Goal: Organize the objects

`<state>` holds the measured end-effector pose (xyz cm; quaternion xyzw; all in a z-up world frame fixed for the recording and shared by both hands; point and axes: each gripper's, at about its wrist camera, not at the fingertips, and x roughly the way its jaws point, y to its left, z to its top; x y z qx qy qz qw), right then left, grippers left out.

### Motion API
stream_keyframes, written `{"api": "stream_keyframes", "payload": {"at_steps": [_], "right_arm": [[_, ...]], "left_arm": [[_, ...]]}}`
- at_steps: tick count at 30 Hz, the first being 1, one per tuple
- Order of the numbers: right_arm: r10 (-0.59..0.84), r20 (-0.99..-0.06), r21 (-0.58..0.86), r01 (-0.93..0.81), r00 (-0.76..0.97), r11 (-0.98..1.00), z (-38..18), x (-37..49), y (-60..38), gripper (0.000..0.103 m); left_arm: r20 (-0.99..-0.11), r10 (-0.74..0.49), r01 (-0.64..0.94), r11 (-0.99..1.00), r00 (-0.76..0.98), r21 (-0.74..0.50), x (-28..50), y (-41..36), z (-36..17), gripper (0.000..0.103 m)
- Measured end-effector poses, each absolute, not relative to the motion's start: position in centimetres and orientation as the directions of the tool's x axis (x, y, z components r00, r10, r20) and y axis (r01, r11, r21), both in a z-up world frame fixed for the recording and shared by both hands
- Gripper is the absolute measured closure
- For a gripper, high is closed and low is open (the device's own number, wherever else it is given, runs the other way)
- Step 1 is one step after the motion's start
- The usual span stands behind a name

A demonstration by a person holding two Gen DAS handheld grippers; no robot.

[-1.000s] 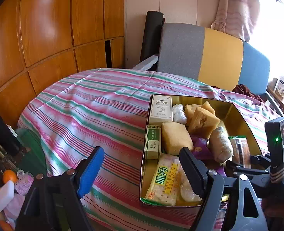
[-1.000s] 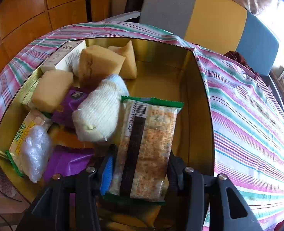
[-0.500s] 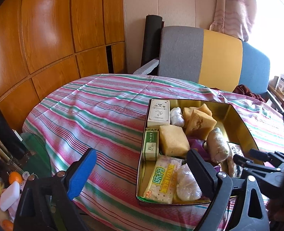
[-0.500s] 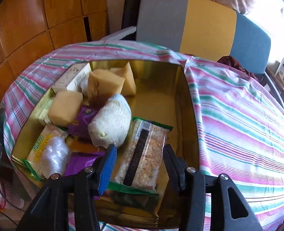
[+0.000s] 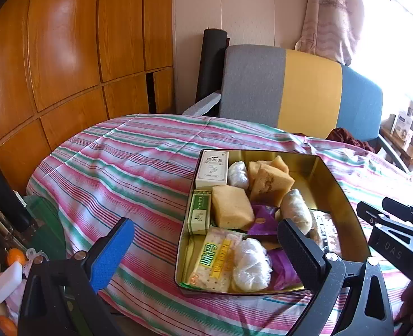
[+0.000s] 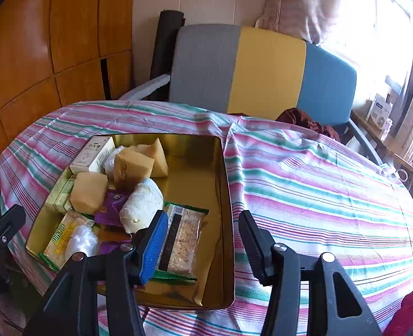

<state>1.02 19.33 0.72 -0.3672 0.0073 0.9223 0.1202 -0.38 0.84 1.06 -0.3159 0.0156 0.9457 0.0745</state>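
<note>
A gold tin [image 5: 335, 187] [image 6: 223, 184] sits on the striped tablecloth [image 5: 122, 165] and holds several snacks and small boxes. A green-edged cracker pack [image 6: 182, 240] lies flat in the tin's near right part. My right gripper [image 6: 202, 240] is open and empty, raised above and behind that pack. My left gripper [image 5: 206, 252] is open and empty, held above the tin's near left corner. A yellow cracker pack [image 5: 212, 260], a white box [image 5: 212, 165] and tan cakes [image 5: 231, 205] lie in the tin.
A grey, yellow and blue chair back [image 5: 299, 89] stands behind the table. Wood panelling [image 5: 66, 56] covers the left wall. A cluttered glass side table [image 5: 7, 254] sits at the lower left. The other gripper's body [image 5: 397, 240] shows at the right.
My right gripper opened, let go of the cracker pack in the tin, and pulled back and up. My left gripper also rose and drew back.
</note>
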Motion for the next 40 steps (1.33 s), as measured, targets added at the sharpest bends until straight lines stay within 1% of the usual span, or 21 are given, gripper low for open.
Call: {"api": "stream_keyframes", "payload": {"at_steps": [7, 13, 19, 40], "right_arm": [[0.203, -0.664, -0.044, -0.233, -0.720, -0.971, 1.1, 1.8, 19.3, 0.050], [0.194, -0.677, -0.028, -0.237, -0.710, -0.971, 0.6, 1.8, 19.6, 0.050], [0.193, -0.681, -0.027, -0.239, -0.706, -0.971, 0.1, 1.8, 19.5, 0.050], [0.180, -0.690, -0.034, -0.216, -0.702, -0.976, -0.4, 1.2, 19.1, 0.050]], "left_arm": [[-0.592, 0.096, -0.105, -0.994, -0.800, -0.019, -0.1, 0.9, 1.2, 0.000], [-0.605, 0.064, -0.086, -0.996, -0.794, 0.008, -0.1, 0.9, 0.2, 0.000], [-0.636, 0.080, -0.081, -0.996, -0.767, -0.028, -0.6, 0.3, -0.8, 0.000], [-0.648, 0.088, -0.087, -0.996, -0.757, -0.034, -1.0, 0.4, -1.5, 0.000]]}}
